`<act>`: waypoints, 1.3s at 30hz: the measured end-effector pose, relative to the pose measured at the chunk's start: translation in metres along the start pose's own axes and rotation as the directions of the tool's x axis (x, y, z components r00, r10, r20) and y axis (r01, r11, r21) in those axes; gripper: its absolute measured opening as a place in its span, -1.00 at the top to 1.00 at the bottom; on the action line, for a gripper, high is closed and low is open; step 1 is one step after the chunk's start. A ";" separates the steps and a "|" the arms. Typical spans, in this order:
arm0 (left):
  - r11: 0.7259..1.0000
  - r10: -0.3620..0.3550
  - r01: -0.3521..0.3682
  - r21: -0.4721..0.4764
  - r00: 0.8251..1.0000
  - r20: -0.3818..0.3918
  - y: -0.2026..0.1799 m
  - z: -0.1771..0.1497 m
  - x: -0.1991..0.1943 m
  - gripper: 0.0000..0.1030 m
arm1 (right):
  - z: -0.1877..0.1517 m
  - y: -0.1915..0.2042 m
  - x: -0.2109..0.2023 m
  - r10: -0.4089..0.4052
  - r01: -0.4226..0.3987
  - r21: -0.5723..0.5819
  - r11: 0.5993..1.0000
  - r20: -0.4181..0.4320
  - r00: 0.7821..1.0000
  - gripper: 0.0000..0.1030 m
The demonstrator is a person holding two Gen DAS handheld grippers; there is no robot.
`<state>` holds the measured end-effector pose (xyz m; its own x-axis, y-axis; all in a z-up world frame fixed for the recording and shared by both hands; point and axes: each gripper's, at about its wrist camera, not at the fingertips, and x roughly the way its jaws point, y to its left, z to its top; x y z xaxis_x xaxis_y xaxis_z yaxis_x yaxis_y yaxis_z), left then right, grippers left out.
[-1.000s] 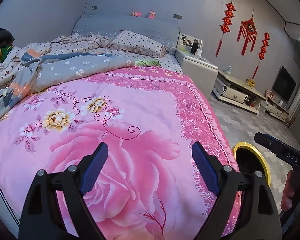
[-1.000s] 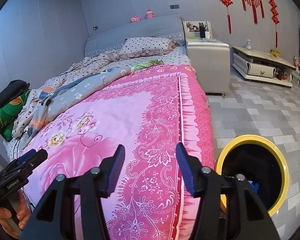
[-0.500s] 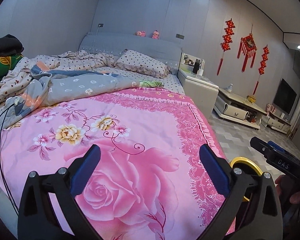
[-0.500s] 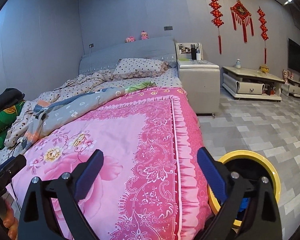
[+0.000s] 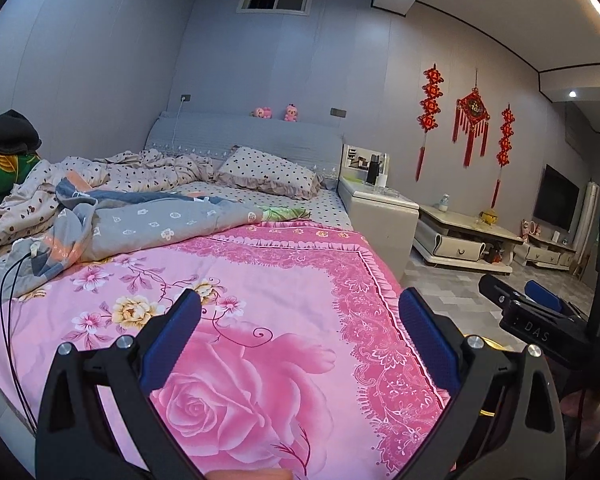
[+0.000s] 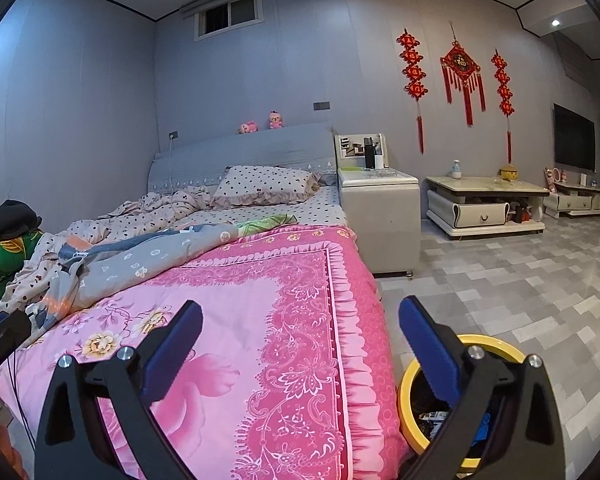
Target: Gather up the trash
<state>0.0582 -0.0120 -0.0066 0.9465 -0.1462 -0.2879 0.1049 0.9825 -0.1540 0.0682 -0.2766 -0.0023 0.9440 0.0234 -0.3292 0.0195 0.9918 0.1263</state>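
Note:
A yellow-rimmed trash bin [image 6: 496, 346] stands on the floor at the bed's right foot corner, with scraps inside; only a sliver of its rim [image 5: 486, 345] shows in the left wrist view. My left gripper [image 5: 300, 328] is open and empty above the pink flowered quilt [image 5: 260, 300]. My right gripper [image 6: 300, 332] is open and empty above the quilt's edge [image 6: 300, 320], its right finger over the bin. The right gripper also shows in the left wrist view [image 5: 540, 320]. No loose trash shows on the bed.
A rumpled grey blanket [image 5: 148, 224] and a dotted pillow [image 5: 268, 174] lie at the bed's head. A white nightstand [image 6: 380, 216] and a low TV cabinet [image 6: 484, 204] stand to the right. Grey tiled floor [image 6: 520, 288] spreads right of the bed. Black cables [image 5: 10, 320] hang at the left edge.
Both grippers have tilted up and pulled back, so more wall and ceiling show. The right gripper's fingers have opened wider. The bin has slid lower in both views.

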 end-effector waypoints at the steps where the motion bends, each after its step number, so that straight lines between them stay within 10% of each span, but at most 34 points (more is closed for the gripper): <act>1: 1.000 -0.005 0.005 0.003 1.000 0.005 -0.001 0.001 -0.002 -0.84 | -0.001 0.000 0.000 -0.001 0.001 0.003 1.000 0.000 1.000 -0.84; 39: 1.000 -0.019 0.019 0.015 1.000 0.023 -0.006 0.003 -0.006 -0.84 | -0.008 -0.007 0.006 -0.001 0.003 0.033 0.999 -0.041 0.999 -0.84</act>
<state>0.0531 -0.0169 -0.0010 0.9509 -0.1625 -0.2633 0.1274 0.9811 -0.1454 0.0709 -0.2825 -0.0126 0.9297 0.0272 -0.3674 0.0329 0.9872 0.1563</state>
